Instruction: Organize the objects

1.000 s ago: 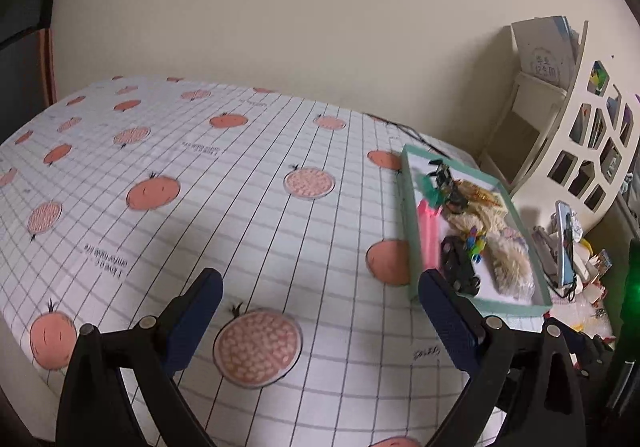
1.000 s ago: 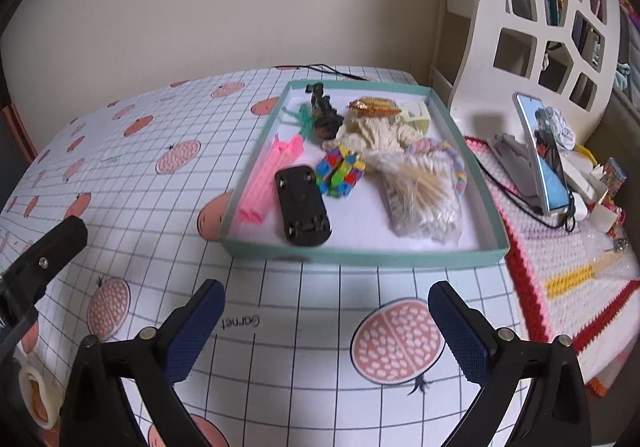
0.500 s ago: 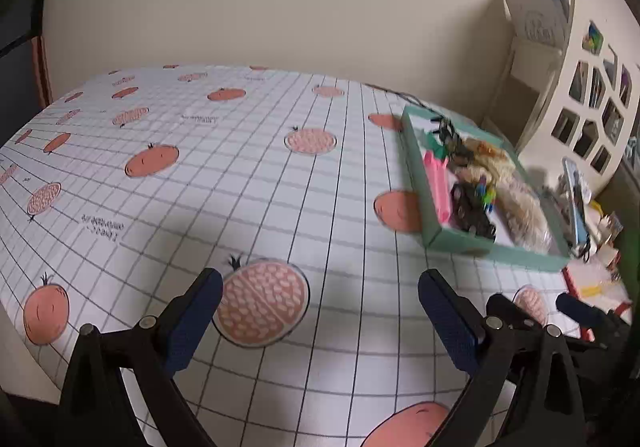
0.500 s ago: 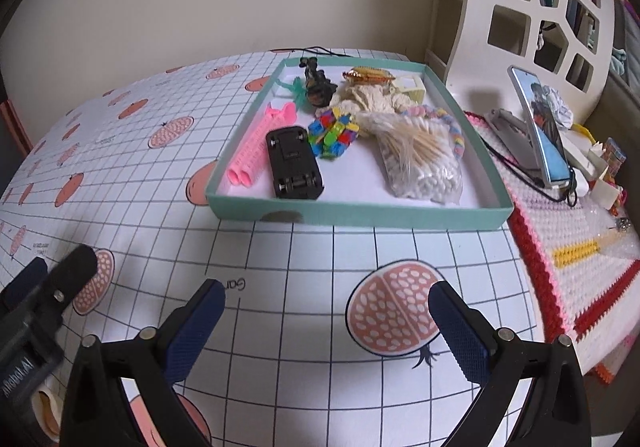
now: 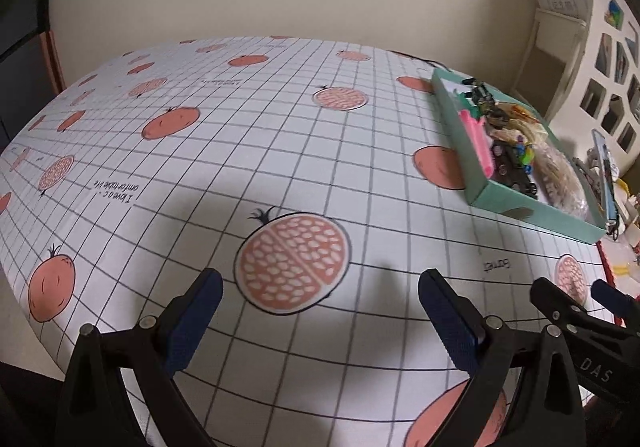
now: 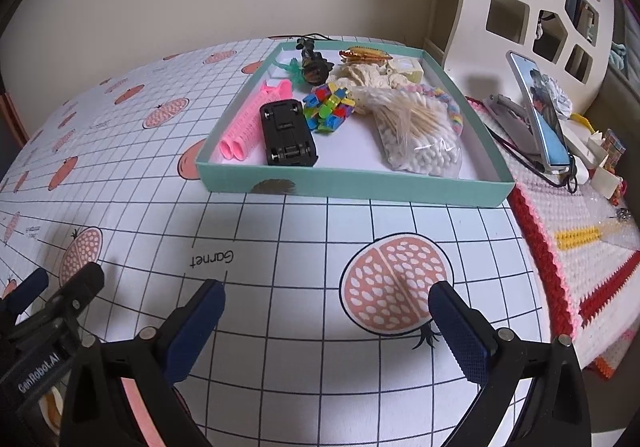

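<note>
Both grippers empty, tray of objects ahead.
Right gripper and left gripper both spread wide above the tablecloth; teal tray of objects lies apart, beyond the right gripper's fingertips and forward-right of the left.

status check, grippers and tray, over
Left gripper open, empty. Right gripper open, empty, short of tray. Tray full: toy car, pink rollers, cotton swabs. Path clear.
</note>
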`<state>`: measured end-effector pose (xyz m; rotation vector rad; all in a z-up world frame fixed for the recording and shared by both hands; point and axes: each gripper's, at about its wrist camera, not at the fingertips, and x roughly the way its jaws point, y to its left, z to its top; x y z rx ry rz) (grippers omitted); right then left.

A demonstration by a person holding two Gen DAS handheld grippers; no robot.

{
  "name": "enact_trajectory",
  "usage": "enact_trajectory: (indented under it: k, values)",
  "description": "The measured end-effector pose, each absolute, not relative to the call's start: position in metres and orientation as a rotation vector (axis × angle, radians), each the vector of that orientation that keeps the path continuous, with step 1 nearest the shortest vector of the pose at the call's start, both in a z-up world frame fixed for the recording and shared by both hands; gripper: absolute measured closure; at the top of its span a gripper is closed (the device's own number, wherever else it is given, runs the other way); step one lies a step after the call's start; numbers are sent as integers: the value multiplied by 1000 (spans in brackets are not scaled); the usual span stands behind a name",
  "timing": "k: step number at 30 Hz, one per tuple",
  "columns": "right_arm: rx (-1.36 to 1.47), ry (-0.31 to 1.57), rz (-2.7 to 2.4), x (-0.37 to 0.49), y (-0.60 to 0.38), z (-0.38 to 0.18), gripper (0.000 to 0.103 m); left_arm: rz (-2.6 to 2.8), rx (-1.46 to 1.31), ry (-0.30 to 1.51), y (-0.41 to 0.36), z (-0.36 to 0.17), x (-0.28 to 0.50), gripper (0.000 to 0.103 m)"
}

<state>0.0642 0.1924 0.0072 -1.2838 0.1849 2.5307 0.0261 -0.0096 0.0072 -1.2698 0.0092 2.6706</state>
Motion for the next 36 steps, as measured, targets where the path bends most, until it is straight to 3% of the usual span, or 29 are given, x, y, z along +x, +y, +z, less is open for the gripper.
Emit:
enact_trajectory:
  k: [36]
  values:
    - [-1277, 210, 2506, 61, 195, -6, 0, 2776, -1274, 61, -15, -6, 21, 5]
